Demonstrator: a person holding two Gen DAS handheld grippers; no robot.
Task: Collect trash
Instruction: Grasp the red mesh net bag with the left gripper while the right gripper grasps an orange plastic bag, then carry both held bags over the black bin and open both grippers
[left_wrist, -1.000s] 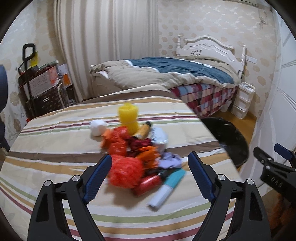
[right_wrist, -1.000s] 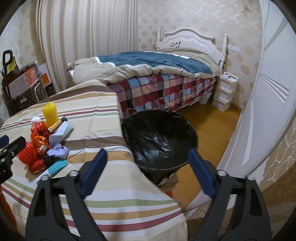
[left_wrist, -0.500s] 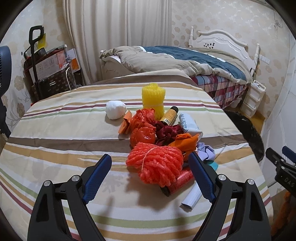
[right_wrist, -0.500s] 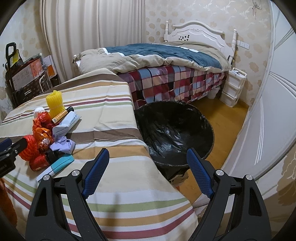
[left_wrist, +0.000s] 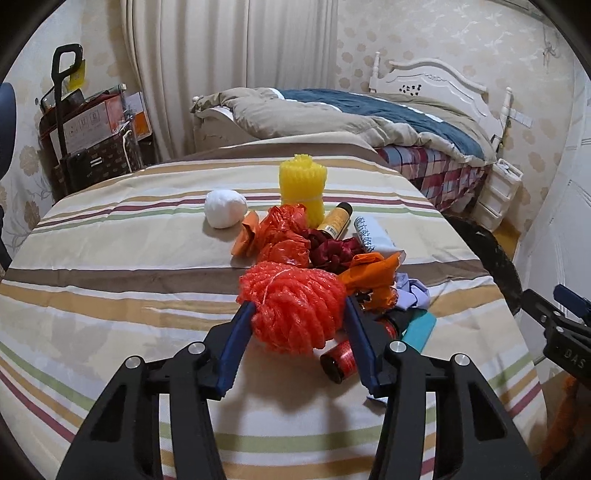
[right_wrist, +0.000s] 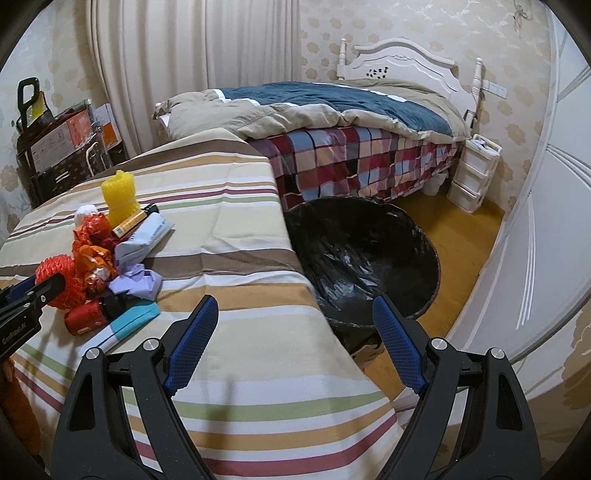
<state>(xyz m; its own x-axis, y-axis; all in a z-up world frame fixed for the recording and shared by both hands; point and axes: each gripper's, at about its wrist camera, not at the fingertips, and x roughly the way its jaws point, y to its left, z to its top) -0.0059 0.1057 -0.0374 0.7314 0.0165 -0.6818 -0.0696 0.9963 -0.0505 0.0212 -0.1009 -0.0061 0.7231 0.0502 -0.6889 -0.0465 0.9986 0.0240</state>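
The left wrist camera looks down along its tool (left_wrist: 299, 314) at a close pile of trash (left_wrist: 295, 258) on the striped desk (left_wrist: 110, 258). The right wrist camera looks down past the desk's corner to the black bin (right_wrist: 369, 251). Both views share the pile, desk, bed (left_wrist: 369, 114) and curtain (right_wrist: 184, 55).

A home bedroom: a bed (right_wrist: 332, 122) with a white carved headboard (right_wrist: 402, 62), floral wallpaper (right_wrist: 424, 26) and pleated curtains (right_wrist: 177, 66) left of the bed.

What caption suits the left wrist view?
Left claw closing around an orange foam-net bundle atop trash on a striped tablecloth.
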